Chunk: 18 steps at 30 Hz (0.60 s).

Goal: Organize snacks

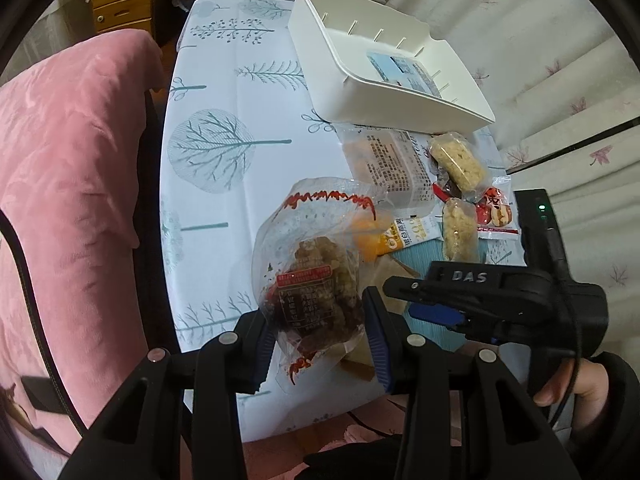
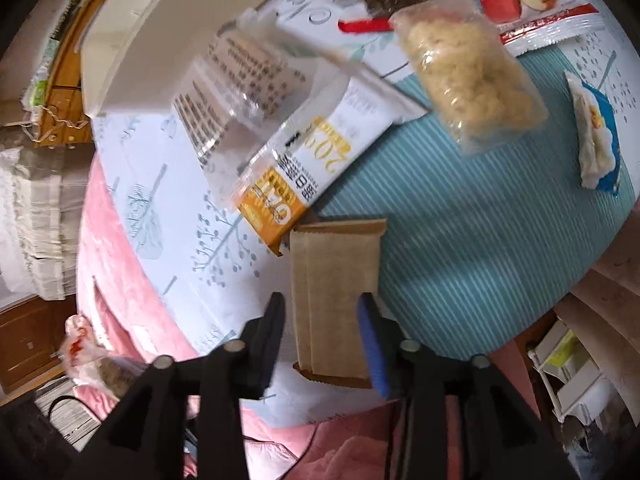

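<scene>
The surface (image 1: 224, 92) carries a white bin (image 1: 384, 76). Near the bin lies a snack pile (image 1: 452, 184). The left tool (image 1: 320, 340) is clamped on a clear snack bag (image 1: 312, 280). The right tool (image 2: 324, 340) stands apart around a brown packet (image 2: 336, 280), beside the pile.

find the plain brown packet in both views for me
Left wrist view: the brown packet sits low and right of centre, mostly hidden behind the clear snack bag held in the left tool and under the right tool.
Right wrist view: the packet is low centre, between the open fingers of the right tool.
Shared landmark: the orange and white bar just beyond it.
</scene>
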{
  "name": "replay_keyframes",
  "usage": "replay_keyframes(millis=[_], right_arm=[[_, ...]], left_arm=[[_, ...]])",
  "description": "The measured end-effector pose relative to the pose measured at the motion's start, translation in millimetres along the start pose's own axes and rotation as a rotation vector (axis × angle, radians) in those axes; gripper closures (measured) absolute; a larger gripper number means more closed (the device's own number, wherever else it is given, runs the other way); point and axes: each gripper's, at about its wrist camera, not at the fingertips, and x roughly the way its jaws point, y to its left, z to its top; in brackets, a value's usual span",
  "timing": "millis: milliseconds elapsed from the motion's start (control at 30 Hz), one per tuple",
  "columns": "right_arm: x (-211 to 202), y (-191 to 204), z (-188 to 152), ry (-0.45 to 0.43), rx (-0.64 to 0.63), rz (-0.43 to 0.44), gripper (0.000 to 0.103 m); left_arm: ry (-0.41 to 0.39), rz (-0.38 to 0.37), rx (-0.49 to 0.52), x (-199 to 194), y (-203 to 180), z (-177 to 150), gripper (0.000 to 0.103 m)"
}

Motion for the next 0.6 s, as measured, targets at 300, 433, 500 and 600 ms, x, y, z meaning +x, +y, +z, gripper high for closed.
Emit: replay_keyframes(millis=[300, 433, 500, 600], right_arm=[[12.7, 15.0, -4.8, -0.03, 0.008, -0.139, 0.046], [20.1, 19.7, -6.7, -0.029, 0.004, -0.217, 0.047], [25.4, 19.6, -8.4, -0.017, 0.012, -0.231, 0.047], [28.7, 20.6, -9.8, -0.02, 0.009, -0.235, 0.048]], left_arm=[[0.009, -0.036, 0.021, 4.5, 23.1, 12.7, 0.063], [0.013, -0.045, 0.025, 6.1, 30.3, 17.4, 0.063], [0.012, -0.047, 0.027, 6.6, 33.2, 19.1, 0.063], [0.018, -0.049, 0.022, 7.6, 36.7, 19.2, 0.063]])
